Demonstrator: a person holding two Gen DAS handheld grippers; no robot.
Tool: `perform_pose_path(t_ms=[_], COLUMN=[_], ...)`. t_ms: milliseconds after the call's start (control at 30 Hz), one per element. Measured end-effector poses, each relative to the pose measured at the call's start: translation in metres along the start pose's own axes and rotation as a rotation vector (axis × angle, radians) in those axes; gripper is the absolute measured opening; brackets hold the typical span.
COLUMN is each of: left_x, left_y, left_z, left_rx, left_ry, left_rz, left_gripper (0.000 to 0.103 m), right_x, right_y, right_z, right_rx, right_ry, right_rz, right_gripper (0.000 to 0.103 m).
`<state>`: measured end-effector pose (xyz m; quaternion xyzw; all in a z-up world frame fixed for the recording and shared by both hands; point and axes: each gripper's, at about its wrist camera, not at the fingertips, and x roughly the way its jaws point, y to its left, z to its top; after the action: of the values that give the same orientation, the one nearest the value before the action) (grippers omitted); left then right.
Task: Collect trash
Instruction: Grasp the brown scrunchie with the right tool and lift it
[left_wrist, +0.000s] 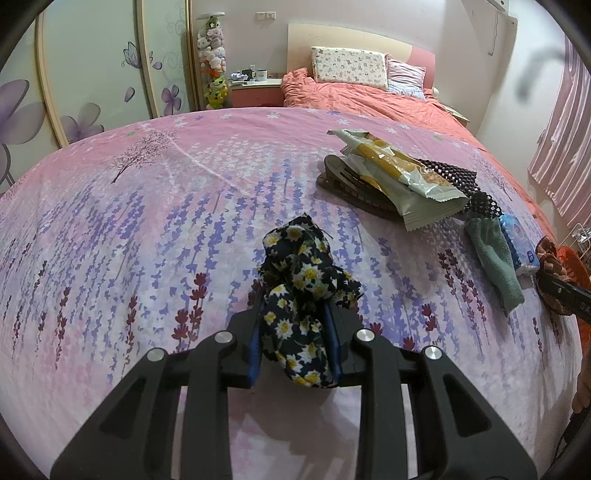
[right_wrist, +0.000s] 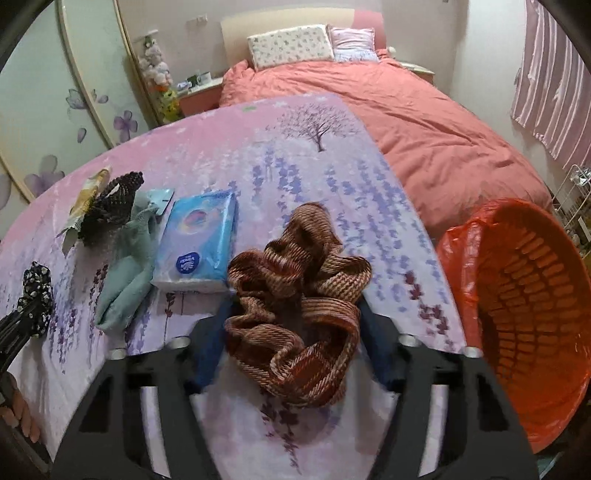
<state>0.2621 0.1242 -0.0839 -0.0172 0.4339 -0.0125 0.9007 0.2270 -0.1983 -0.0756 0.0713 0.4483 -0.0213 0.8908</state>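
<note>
1. My left gripper (left_wrist: 295, 332): blue-padded fingers closed partway, pinching a navy daisy-print fabric scrunchie (left_wrist: 303, 291), gathered and puffy, above the bedspread (left_wrist: 147, 229).

2. My right gripper (right_wrist: 291, 328): fingers wider apart, gripping a brown-and-rust striped woven scrunchie (right_wrist: 295, 295), ruffled, above the bedspread's near right edge.

3. Orange lattice-walled plastic bin (right_wrist: 532, 295) lined with an orange bag, just beyond that edge.

4. Blue soft tissue pack (right_wrist: 201, 240), rectangular, with a round dark-blue label whose writing I cannot read; it lies beside a folded grey-green terry cloth (right_wrist: 125, 280).

5. Farther left: black open-mesh fabric (right_wrist: 110, 206), crinkled white-and-yellow snack wrappers (left_wrist: 402, 173) and a brown ridged plastic hair claw (left_wrist: 354, 184), piled together.

6. Far end: salmon quilt (right_wrist: 424, 129) and two pillows (left_wrist: 351, 66).
</note>
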Motion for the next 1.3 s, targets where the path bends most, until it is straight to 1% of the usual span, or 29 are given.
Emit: perform_pose_path(t_ms=[33, 67, 100, 167, 200, 433, 633, 933, 1167, 1200, 1233, 1267, 1300], left_x=[0.0, 0.0, 0.0, 0.0, 0.0, 0.0, 0.001, 0.0, 0.0, 0.0, 0.0, -0.001, -0.003], left_y=[0.0, 0.0, 0.0, 0.0, 0.0, 0.0, 0.0, 0.0, 0.0, 0.001, 0.001, 0.0, -0.002], left_z=[0.0, 0.0, 0.0, 0.0, 0.0, 0.0, -0.001, 0.0, -0.001, -0.001, -0.001, -0.001, -0.002], left_rx=[0.0, 0.0, -0.001, 0.0, 0.0, -0.008, -0.009, -0.008, -0.006, -0.006, -0.003, 0.001, 0.006], left_ry=[0.0, 0.0, 0.0, 0.0, 0.0, -0.001, -0.001, -0.001, -0.001, -0.002, -0.004, -0.007, -0.012], left_rz=[0.0, -0.001, -0.001, -0.001, 0.0, -0.011, -0.012, -0.013, -0.01, -0.014, -0.025, -0.031, -0.025], left_gripper=[0.029, 0.029, 0.029, 0.029, 0.029, 0.029, 0.03, 0.031, 0.031, 0.029, 0.023, 0.022, 0.02], right_x=[-0.002, -0.003, -0.005, -0.008, -0.009, -0.011, -0.01, -0.01, -0.01, -0.01, -0.01, -0.011, -0.014], right_y=[0.003, 0.004, 0.008, 0.012, 0.012, 0.006, 0.009, 0.0, 0.001, 0.001, 0.002, 0.002, 0.0], right_z=[-0.002, -0.004, -0.008, -0.018, -0.019, -0.019, -0.018, -0.017, -0.017, -0.017, -0.016, -0.017, -0.018], right_rx=[-0.002, -0.006, -0.018, -0.057, -0.057, -0.044, -0.028, 0.008, 0.001, -0.004, -0.011, -0.014, -0.011], right_ry=[0.004, 0.003, -0.01, -0.056, -0.058, -0.058, -0.059, -0.062, -0.061, -0.062, -0.062, -0.064, -0.065], right_rz=[0.018, 0.02, 0.013, -0.014, -0.014, -0.007, 0.009, 0.06, 0.053, 0.047, 0.039, 0.042, 0.054], right_gripper=[0.039, 0.036, 0.036, 0.036, 0.036, 0.036, 0.036, 0.036, 0.036, 0.036, 0.032, 0.028, 0.027])
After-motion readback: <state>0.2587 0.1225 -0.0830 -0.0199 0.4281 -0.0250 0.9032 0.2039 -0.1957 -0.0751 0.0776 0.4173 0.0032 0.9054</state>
